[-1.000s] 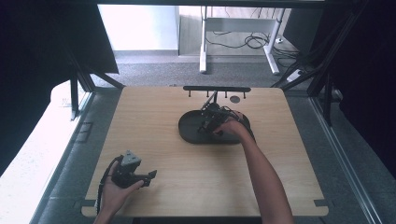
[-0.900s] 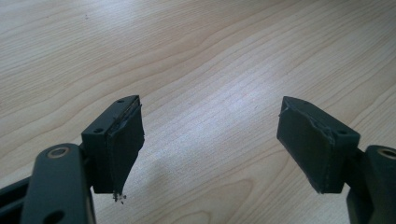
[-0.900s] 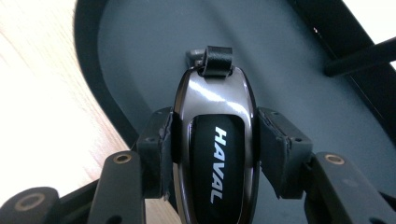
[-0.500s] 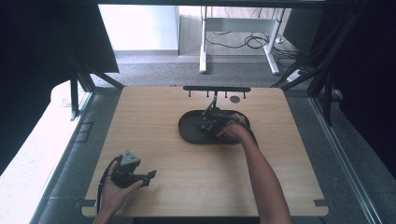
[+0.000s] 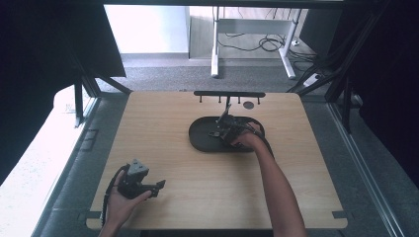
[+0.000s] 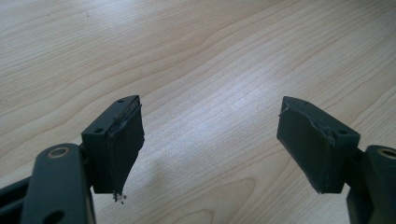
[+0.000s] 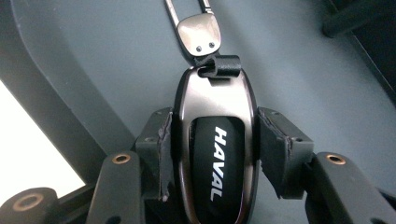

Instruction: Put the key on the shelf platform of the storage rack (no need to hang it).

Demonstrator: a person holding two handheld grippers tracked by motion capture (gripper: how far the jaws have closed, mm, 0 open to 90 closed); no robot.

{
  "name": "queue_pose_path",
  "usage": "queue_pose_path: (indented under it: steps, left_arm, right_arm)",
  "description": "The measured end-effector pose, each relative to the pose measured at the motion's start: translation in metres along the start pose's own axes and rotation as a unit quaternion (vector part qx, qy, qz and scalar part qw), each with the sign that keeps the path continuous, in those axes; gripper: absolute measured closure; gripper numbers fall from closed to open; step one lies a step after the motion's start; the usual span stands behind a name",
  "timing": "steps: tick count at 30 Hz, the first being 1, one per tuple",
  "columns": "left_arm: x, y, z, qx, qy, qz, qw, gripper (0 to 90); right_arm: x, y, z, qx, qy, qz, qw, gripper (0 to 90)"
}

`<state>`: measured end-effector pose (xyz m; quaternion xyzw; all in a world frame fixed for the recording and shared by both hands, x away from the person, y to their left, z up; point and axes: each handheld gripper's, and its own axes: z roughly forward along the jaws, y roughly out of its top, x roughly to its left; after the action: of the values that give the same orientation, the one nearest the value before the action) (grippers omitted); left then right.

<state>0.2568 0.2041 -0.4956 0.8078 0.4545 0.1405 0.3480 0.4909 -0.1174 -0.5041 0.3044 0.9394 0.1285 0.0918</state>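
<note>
Pale wood-grain table [image 5: 197,197] – right tool [image 7: 212,135] clamps a glossy oval key fob [image 7: 215,154] over a smooth dark tray [image 5: 202,140]; left tool [image 6: 210,140] gapes.

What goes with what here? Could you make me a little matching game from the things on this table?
Things:
1. car key
2. left gripper
3. dark tray
4. rack with hooks

States or places:
a. jaws wide apart over bare wood
b. at the table's far edge
c. clamped between two black jaws
d. lying flat mid-table, under the right gripper

Pairs: 1-c, 2-a, 3-d, 4-b
</note>
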Motion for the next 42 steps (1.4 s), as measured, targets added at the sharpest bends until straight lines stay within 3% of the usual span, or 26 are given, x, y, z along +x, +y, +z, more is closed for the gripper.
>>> queue_pose_path:
  steps: [10,20,32,35,39,42]
  left_arm:
    - [-0.001,0.000,0.000,0.001,0.001,0.000,1.0000,23.1]
    - [-0.002,0.000,0.001,0.001,0.001,0.002,1.0000,23.1]
    - [-0.006,0.000,0.003,0.006,0.002,0.007,1.0000,23.1]
    - [-0.006,0.000,0.004,0.007,0.003,0.009,0.9999,23.1]
    - [-0.007,0.000,0.004,0.009,0.006,0.011,0.9999,23.1]
    - [-0.008,0.000,0.005,0.011,0.007,0.012,0.9998,23.1]
  right_arm:
    - [0.004,-0.004,-0.015,-0.032,-0.013,0.012,0.9993,36.5]
    - [0.023,-0.023,-0.050,-0.079,-0.010,0.008,0.9968,35.8]
    - [0.041,-0.092,-0.088,-0.149,0.014,0.030,0.9883,36.8]
    - [0.050,-0.119,-0.092,-0.163,0.017,0.032,0.9860,37.1]
    - [0.058,-0.139,-0.091,-0.173,0.023,0.041,0.9837,38.1]
    - [0.066,-0.153,-0.090,-0.181,0.015,0.047,0.9823,37.3]
